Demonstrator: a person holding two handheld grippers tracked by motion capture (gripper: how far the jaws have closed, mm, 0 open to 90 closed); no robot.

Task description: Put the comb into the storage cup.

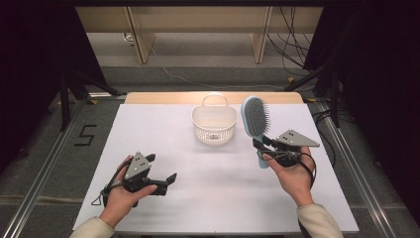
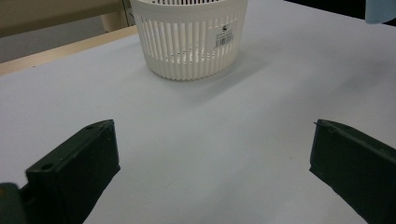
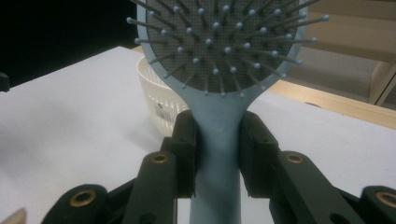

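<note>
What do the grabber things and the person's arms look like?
Both the left gripper and the right gripper are black, with two blocky jaws, a grey three-cornered plate on top and a black cable trailing off. The person wears cream sleeves.

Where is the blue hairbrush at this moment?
In the high view, the blue hairbrush is on the right side, held upright by its handle in the right gripper, just right of the white basket.

I have the right gripper [image 1: 261, 146] clamped on the handle of the blue hairbrush [image 1: 255, 119], held upright just right of the white basket [image 1: 213, 124]. My left gripper [image 1: 163, 172] rests open near the white table's [image 1: 223, 198] front-left.
</note>
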